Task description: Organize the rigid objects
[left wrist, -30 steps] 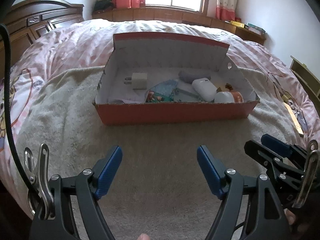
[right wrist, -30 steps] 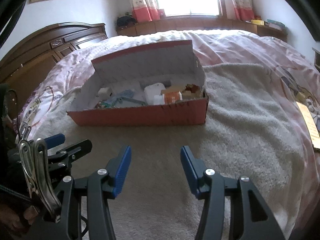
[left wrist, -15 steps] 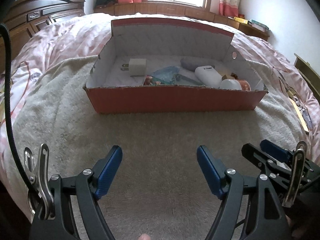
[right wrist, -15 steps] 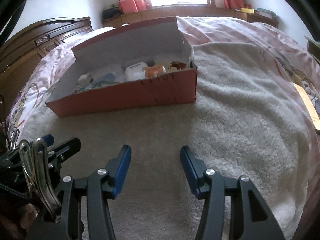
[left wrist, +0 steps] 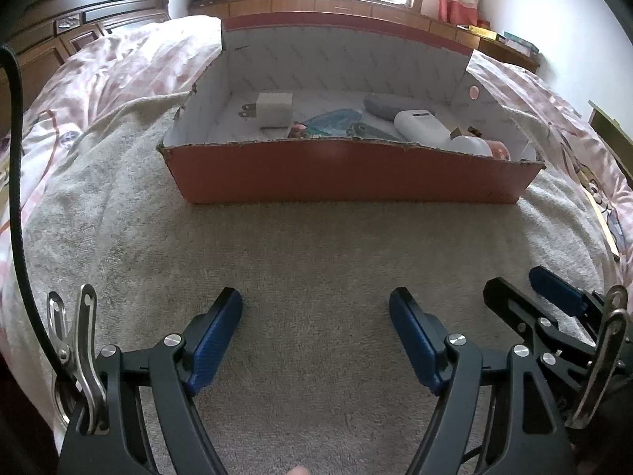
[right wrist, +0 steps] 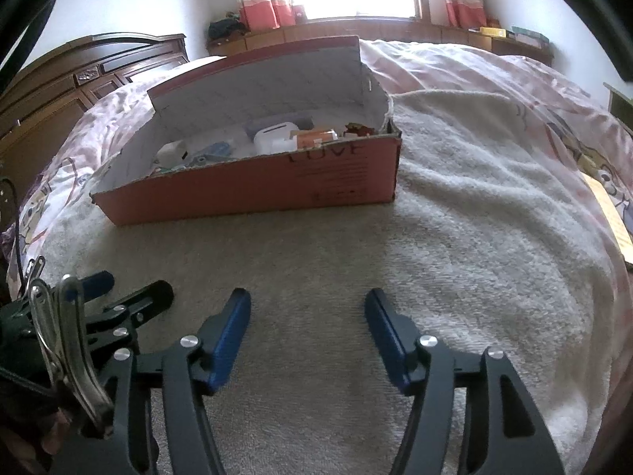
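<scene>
An open orange cardboard box [left wrist: 348, 174] stands on a beige towel on the bed; it also shows in the right wrist view [right wrist: 253, 190]. Inside lie a white plug charger [left wrist: 273, 110], a white power bank [left wrist: 421, 126], a grey oblong case [left wrist: 389, 105], a teal packet [left wrist: 332, 120] and a small white and orange bottle [left wrist: 480, 147]. My left gripper [left wrist: 315, 308] is open and empty, low over the towel in front of the box. My right gripper [right wrist: 307, 308] is open and empty, beside the left one, which shows at the lower left of its view [right wrist: 118, 297].
The beige towel [right wrist: 455, 217] covers the pink patterned bedspread [left wrist: 118, 63]. A dark wooden headboard [right wrist: 79, 75] stands at the left. A window ledge with curtains runs along the far wall. A yellowish flat item [right wrist: 611, 213] lies at the bed's right edge.
Both grippers have moved forward and lower toward the box, which now looks larger and nearer. Both jaws stay open and empty.
</scene>
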Motion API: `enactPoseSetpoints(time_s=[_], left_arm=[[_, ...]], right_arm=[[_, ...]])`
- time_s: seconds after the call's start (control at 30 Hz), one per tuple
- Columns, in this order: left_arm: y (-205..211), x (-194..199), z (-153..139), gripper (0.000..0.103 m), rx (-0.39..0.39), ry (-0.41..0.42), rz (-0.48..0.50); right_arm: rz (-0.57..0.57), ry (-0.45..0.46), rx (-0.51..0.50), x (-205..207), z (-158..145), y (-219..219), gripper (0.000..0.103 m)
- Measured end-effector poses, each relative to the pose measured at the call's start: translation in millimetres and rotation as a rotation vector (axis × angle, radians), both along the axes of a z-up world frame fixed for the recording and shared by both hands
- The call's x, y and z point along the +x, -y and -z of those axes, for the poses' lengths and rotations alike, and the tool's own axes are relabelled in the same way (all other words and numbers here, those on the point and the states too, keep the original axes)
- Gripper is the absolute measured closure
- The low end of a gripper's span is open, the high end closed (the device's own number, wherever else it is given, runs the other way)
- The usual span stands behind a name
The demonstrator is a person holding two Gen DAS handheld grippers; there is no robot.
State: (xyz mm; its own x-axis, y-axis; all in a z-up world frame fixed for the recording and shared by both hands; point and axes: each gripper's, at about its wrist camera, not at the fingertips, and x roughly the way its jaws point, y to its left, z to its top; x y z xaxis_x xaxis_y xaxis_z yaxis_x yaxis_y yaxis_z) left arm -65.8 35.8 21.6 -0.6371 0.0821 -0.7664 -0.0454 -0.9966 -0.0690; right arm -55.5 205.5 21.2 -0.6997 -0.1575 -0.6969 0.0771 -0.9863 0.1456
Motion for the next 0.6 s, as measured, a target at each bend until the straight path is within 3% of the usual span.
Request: enactPoseSetpoints(time_s=[0.6], left_arm=[[-0.4, 0.4, 0.9, 0.024, -0.005, -0.002, 0.000]], right_arm=[[-0.001, -0.002, 0.000, 0.5, 0.8, 0.5, 0.037]])
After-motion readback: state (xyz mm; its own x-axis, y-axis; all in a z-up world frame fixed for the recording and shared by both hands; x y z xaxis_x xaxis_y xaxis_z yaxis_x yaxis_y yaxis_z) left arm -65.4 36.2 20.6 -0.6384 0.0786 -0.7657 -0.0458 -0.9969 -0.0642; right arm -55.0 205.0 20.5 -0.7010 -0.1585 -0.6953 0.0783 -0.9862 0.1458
